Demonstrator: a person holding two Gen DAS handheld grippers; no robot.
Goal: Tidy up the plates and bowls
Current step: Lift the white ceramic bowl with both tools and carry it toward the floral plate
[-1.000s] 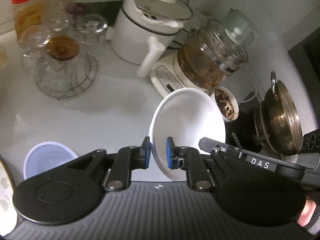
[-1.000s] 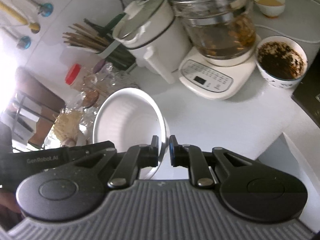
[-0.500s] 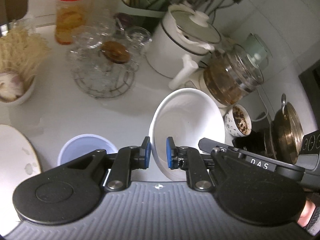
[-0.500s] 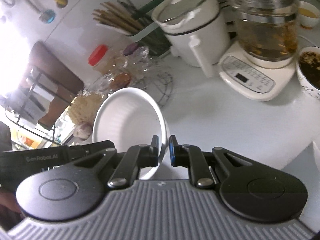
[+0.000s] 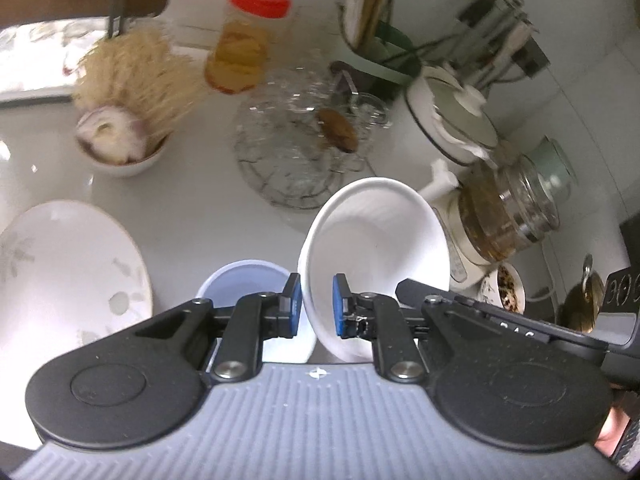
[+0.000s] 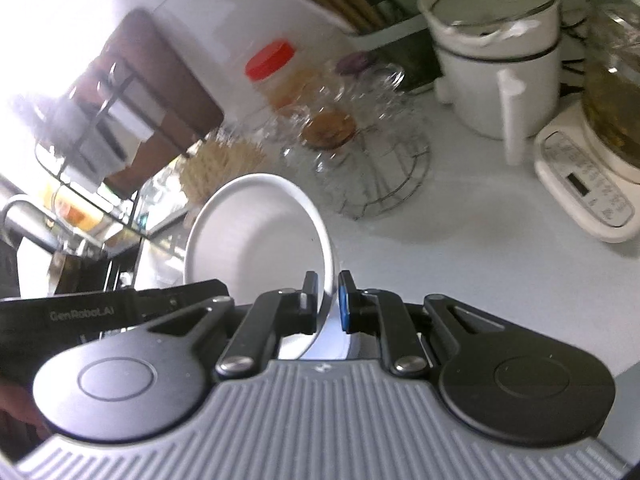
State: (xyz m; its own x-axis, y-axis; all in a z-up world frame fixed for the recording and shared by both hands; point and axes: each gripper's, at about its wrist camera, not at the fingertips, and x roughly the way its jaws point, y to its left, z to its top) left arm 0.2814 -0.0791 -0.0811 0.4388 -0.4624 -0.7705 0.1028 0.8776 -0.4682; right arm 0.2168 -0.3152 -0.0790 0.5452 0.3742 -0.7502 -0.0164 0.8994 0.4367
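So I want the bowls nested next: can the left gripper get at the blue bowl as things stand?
Probably not yet. The left gripper is shut on the white bowl's rim, as is the right gripper. The blue bowl sits unobstructed just below it, but no jaws are free.

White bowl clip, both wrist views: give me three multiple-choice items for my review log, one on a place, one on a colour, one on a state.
1. Where is the pale blue bowl?
A. On the counter just left of the held white bowl
B. On the wire rack
C. Inside the lidded white pot

2. What colour is the lid of the jar?
A. Green
B. Red
C. Black

3. How is the white bowl held?
A. Resting flat on the counter
B. Pinched by one gripper only
C. Rim pinched by the left gripper and the right gripper

Key: 1 A, seen beside it in the left wrist view; 2 B, red in both views; 3 C, each pair of fingers straddles the rim.
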